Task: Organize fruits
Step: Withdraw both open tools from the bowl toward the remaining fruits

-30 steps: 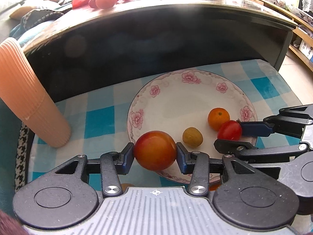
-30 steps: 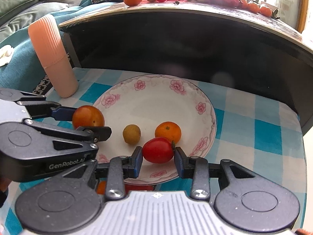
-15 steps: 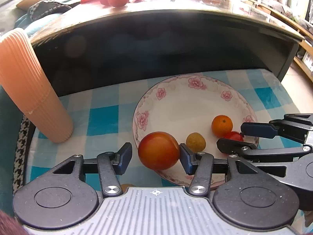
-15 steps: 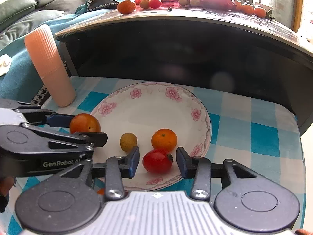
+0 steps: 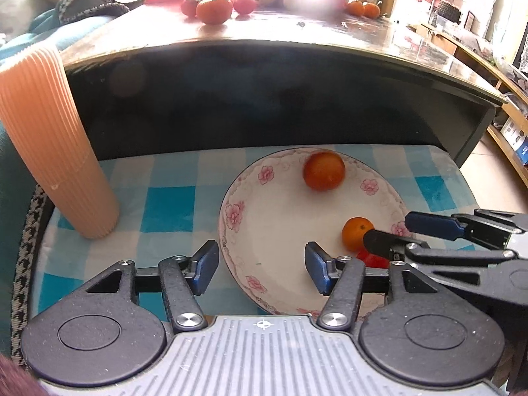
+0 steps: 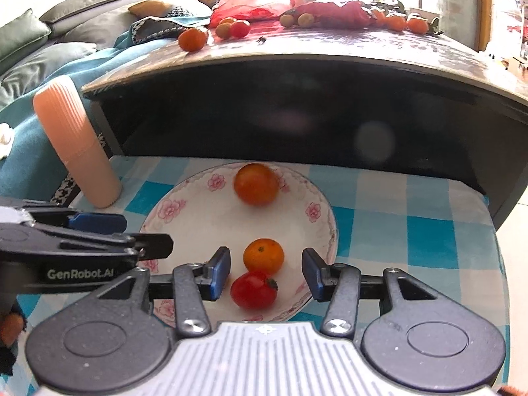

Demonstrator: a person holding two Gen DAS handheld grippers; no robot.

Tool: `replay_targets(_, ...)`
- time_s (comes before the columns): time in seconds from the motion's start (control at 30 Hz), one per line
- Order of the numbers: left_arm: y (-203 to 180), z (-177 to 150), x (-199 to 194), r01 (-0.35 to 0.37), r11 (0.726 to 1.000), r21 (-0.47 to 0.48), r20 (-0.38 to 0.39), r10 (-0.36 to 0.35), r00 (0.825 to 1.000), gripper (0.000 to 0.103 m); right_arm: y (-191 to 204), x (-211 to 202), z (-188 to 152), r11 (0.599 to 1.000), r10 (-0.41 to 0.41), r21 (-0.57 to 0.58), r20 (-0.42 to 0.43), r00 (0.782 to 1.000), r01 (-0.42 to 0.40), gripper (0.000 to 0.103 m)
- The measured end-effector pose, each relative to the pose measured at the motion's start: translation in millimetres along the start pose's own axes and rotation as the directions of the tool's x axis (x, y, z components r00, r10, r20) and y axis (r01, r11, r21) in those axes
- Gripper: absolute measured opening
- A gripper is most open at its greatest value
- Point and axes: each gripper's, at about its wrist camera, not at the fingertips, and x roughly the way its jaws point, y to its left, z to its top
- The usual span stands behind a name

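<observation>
Released since 1 second ago, the large tomato [image 5: 324, 171] sits far on the plate [image 5: 264, 231] and the red tomato [image 6: 253, 289] near — left gripper [image 5: 261, 266] and right gripper [image 6: 266, 274] both gape empty, 2 fruits delivered.

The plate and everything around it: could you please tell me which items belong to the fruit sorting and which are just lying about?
Part of the job:
plate
large orange tomato
small orange
red tomato
loose fruits on the dark table
left gripper, right gripper, both open

Just lying about:
ribbed peach cup
checked cloth
</observation>
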Motion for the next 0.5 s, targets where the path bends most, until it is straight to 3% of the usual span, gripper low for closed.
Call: replay_targets(0.5,-1,-13,-22,-0.018,0.999,0.040,-0.002,0.018,1.000,0.068,9,-19,-3,1.000,-0.024,0.017,-0.008,1.000,0.024,0.060)
